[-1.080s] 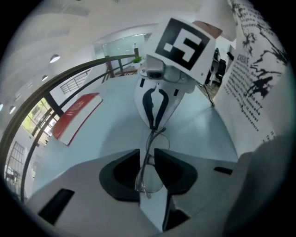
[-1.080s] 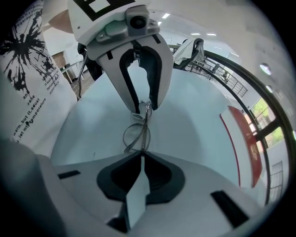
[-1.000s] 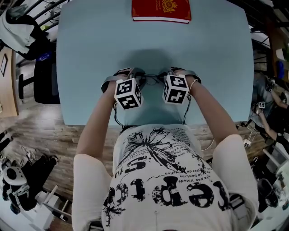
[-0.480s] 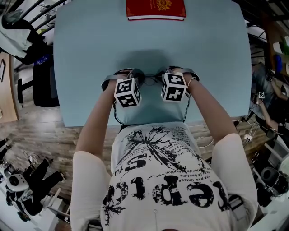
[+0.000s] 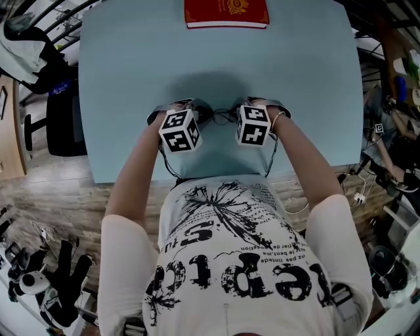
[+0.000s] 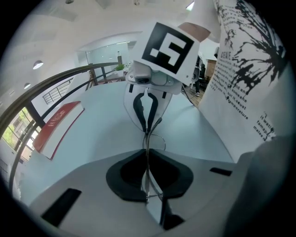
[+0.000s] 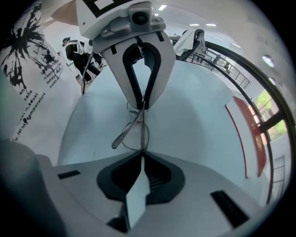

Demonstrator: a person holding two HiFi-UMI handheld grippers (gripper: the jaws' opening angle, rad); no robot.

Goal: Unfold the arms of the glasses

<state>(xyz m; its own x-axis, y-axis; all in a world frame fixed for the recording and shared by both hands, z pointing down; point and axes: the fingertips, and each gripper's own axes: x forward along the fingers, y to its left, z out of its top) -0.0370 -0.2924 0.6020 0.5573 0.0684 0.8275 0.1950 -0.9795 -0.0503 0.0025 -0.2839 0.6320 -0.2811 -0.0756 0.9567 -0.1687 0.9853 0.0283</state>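
Between the two grippers, centre of the head view: the glasses (image 5: 223,117) sat over the pale blue table (image 5: 295,98), gripped at both ends; we could not tell whether they touched it.
Long axis: we read the frame as running left to right in the head view, one end toward each hand, so neither hand was the nearer.
Left gripper (image 6: 147,159): its jaws stood all but together, the dark pads pressed on a thin wire of the frame.
Right gripper (image 7: 141,157): its jaws were likewise nearly closed, nipping the frame's edge at the lower middle of its own view.
Arm: in the right gripper view one slim arm with a darker tip slanted to the lower left, away from the lens ring; we judged it partly swung out.
Glasses' make: fine metal wire and rounded clear lenses, which we judged light, springy and apt to slip.
Table surface: smooth, matte, flat.
Red book (image 5: 226,13): flat, hard-covered, gold emblem, at the top edge, well apart from the glasses.
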